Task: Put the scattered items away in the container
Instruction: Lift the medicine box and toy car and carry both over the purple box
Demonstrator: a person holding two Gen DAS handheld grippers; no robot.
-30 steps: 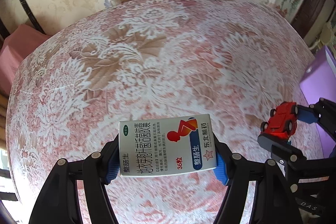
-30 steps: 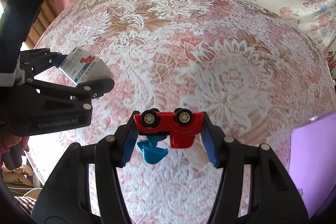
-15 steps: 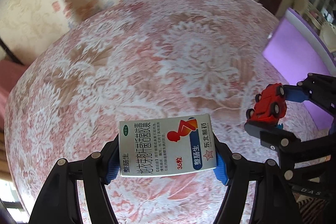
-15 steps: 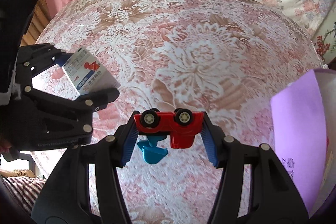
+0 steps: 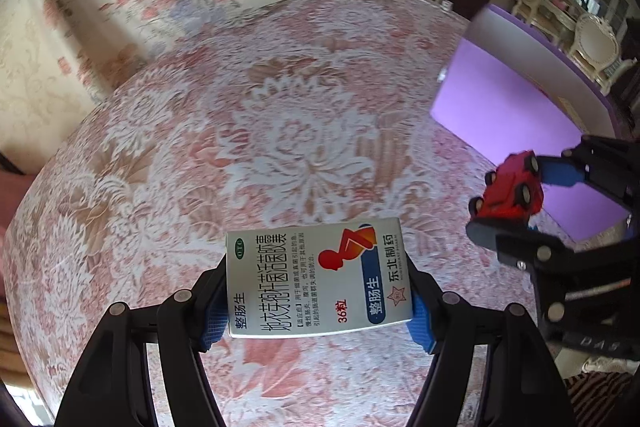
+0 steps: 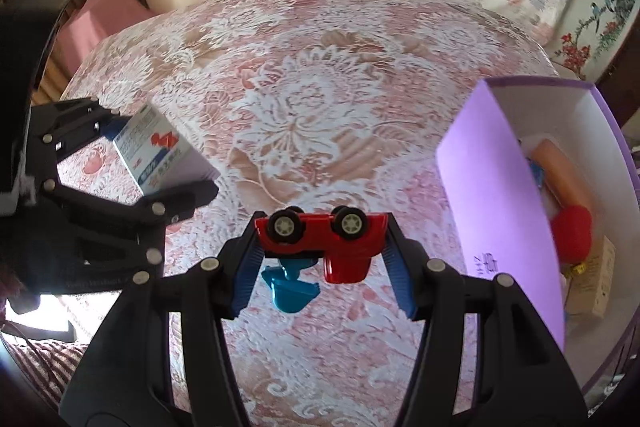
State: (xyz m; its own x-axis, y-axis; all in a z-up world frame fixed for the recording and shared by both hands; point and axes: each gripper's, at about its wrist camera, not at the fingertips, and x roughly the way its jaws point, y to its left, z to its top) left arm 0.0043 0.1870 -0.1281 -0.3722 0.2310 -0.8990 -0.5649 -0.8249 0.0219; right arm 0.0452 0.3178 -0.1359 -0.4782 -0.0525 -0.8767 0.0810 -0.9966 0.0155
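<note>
Both grippers have swung across the table toward the purple box since a second ago, and the box now shows far more of itself in each view. Left gripper [image 5: 318, 301] is about half open and clamped on the medicine carton [image 5: 318, 279], blue pads pressing its short ends, held above the floral tablecloth [image 5: 240, 131]. Right gripper [image 6: 322, 247] is a bit narrower, pinching the red toy car [image 6: 320, 231] end to end, wheels facing the camera, a blue scoop part [image 6: 290, 289] hanging beneath it.

Only the right wrist view looks inside the purple box [image 6: 492, 187], which sits at the table's right edge: an orange cylinder [image 6: 560, 171], something red [image 6: 572, 231] and a pale carton [image 6: 596, 279] lie in it. From the left wrist view you get just the box's outer wall and rim, with the car held in front of it, clear of the cloth. Grip on both items is unchanged from the earlier frames.
</note>
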